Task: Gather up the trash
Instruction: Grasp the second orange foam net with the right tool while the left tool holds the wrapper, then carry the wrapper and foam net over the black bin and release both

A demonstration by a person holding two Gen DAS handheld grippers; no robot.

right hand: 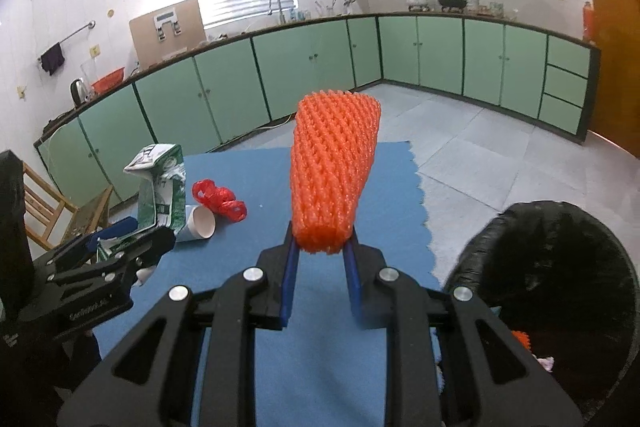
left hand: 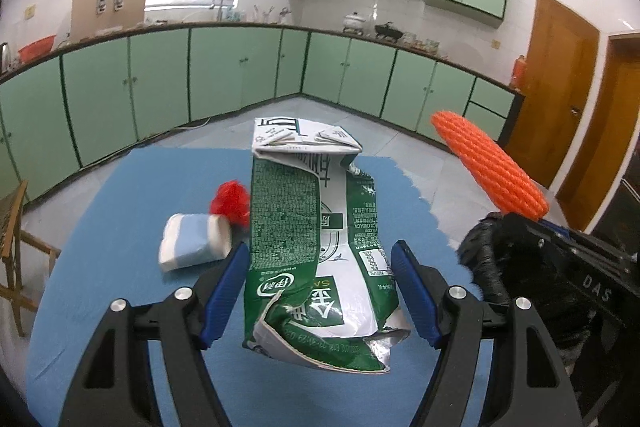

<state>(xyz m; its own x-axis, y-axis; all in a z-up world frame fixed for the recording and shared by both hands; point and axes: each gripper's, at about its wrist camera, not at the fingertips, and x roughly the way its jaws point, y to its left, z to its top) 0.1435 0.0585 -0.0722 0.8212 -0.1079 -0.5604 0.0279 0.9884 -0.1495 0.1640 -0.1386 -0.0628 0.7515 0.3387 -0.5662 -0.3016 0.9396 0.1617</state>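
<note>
My left gripper [left hand: 320, 267] holds a crumpled green and white milk carton [left hand: 316, 239] between its blue pads, lifted above the blue mat [left hand: 120, 267]; the carton also shows in the right wrist view [right hand: 160, 183]. My right gripper [right hand: 320, 255] is shut on an orange foam net sleeve [right hand: 332, 175], which sticks up and forward; the sleeve also shows in the left wrist view [left hand: 488, 167]. A red net scrap [left hand: 232, 201] [right hand: 218, 199] and a white paper cup [left hand: 194, 241] [right hand: 200, 223] lie on the mat.
A bin lined with a black bag [right hand: 556, 291] stands at the mat's right edge, with some trash inside; it also shows in the left wrist view [left hand: 492, 267]. A wooden chair [right hand: 44, 211] stands left. Green kitchen cabinets [left hand: 224, 75] line the far walls.
</note>
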